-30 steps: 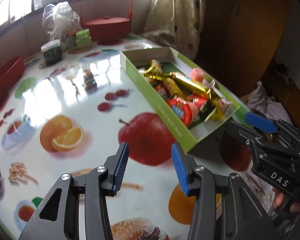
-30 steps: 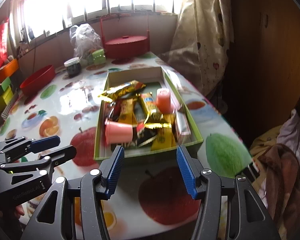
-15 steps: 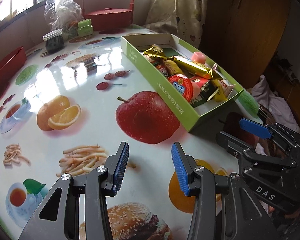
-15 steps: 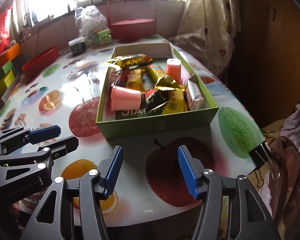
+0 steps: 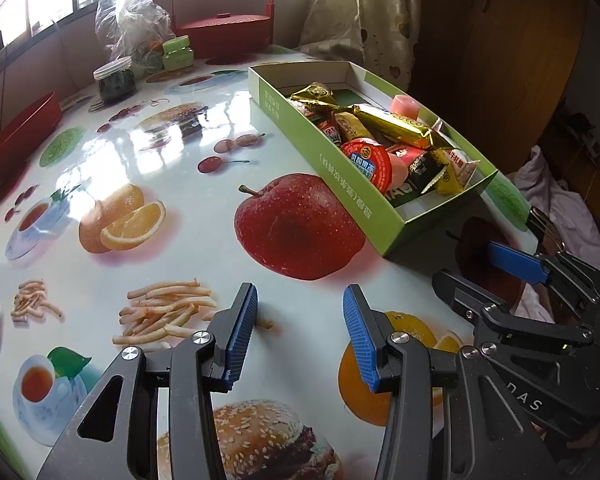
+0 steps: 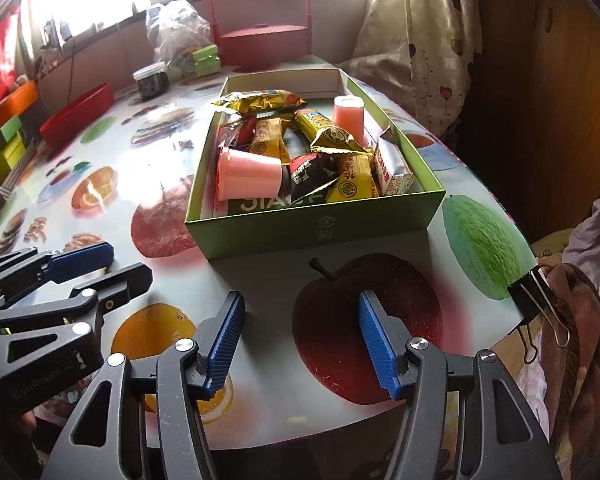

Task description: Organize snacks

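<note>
Left-wrist view: the left gripper (image 5: 300,332) hangs over the fruit-printed tablecloth (image 5: 172,168), jaws apart with nothing between them. The green box (image 5: 356,196) of snacks lies ahead and to the right, seen from its long side, so the round red printed lid of the jelly cup (image 5: 366,164) faces the camera. The right gripper (image 5: 496,276) enters at lower right.

Right-wrist view: the right gripper (image 6: 300,332) is tilted down over a printed apple near the table edge; its jaws have just been opening and hold nothing. Here the green box (image 6: 320,232) is seen end-on, well ahead of the blue pads (image 6: 224,340), and the same jelly cup (image 6: 248,174) shows its pink side, lying tipped among gold and yellow wrappers (image 6: 340,136). A second pink cup (image 6: 348,116) stands upright farther back. Only this view shows the binder clip (image 6: 528,300) on the table edge. The left gripper (image 6: 80,272) appears at left.

The wrapper print is too small to read; the box floor is mostly covered. A plastic bag (image 5: 132,28) and red lidded container (image 5: 224,32) stand far back, probably by a window.
</note>
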Tool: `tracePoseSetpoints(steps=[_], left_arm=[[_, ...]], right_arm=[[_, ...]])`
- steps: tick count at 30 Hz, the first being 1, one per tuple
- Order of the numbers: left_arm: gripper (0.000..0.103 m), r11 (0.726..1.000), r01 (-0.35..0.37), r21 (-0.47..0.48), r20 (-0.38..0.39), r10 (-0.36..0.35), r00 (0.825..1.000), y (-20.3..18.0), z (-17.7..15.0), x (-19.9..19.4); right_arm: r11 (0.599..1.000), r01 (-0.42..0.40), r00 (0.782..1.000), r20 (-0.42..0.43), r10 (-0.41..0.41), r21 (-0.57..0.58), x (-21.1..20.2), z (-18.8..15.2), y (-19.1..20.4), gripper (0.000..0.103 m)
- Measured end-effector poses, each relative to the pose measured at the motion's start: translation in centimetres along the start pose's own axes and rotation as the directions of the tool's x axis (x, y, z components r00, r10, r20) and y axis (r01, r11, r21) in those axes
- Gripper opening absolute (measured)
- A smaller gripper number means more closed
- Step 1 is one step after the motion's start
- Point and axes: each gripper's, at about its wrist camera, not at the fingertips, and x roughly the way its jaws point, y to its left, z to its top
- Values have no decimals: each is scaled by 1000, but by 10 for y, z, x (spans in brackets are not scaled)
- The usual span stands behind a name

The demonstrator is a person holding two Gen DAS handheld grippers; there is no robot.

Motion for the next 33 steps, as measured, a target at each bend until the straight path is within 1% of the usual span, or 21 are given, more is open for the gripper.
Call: tracePoseSetpoints(steps=[8,16,33], left_arm=[[46,1000,-3,-6,3,3,1000,0,0,0],[46,999,-30,12,8,30,1000,-5,-1,0],[46,999,-31,11,13,31,999,-5,-2,0]], right_arm=[[1000,0,1000,13,0,9,-1,-2,-1,60],[1000,4,1000,18,-4,9,-1,-2,-2,60],[1000,9,1000,23,-9,11,-2,-2,-2,60]])
